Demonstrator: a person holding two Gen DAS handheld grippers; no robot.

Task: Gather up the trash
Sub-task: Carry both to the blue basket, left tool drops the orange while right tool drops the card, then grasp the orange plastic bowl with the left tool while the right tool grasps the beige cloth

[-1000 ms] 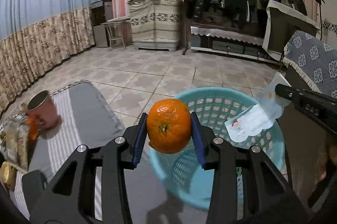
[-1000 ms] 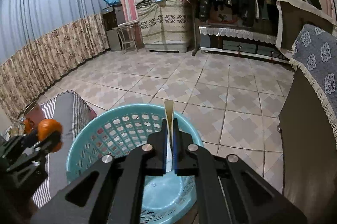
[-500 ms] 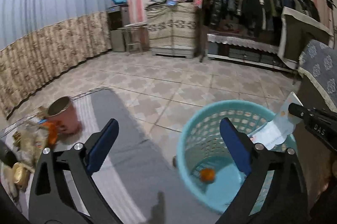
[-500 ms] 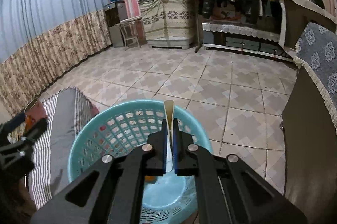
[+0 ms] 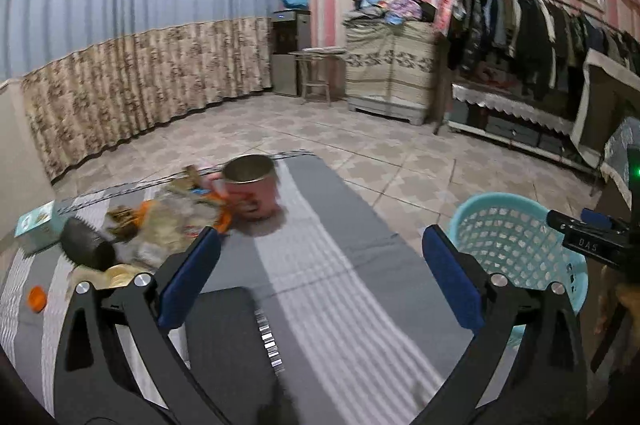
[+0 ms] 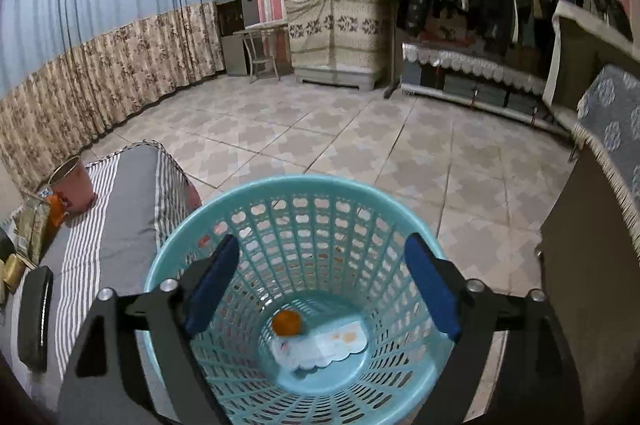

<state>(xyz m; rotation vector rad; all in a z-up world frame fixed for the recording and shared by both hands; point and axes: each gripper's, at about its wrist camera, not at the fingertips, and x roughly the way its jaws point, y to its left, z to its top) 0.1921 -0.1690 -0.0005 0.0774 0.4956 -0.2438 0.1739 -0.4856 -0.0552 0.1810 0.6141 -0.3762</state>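
Note:
A light blue plastic basket (image 6: 296, 185) stands on the tiled floor beside the striped table. An orange (image 6: 286, 323) and a white paper wrapper (image 6: 324, 345) lie at its bottom. My right gripper (image 6: 320, 285) is open and empty right above the basket. My left gripper (image 5: 320, 273) is open and empty over the grey striped table (image 5: 320, 225); the basket (image 5: 516, 237) shows at its right. A pile of wrappers (image 5: 168, 225), a pink cup (image 5: 252, 185), a dark round object (image 5: 86, 245) and an orange cap (image 5: 36, 299) lie on the table at the left.
A black flat device (image 5: 232, 345) lies on the table under my left gripper, also in the right wrist view (image 6: 36, 317). A small teal box (image 5: 38, 225) sits far left. A dark cabinet (image 6: 592, 265) with a patterned cloth stands right of the basket.
My left gripper let the orange fall into the basket, then swung left over the table. My right gripper opened and the paper wrapper dropped into the basket.

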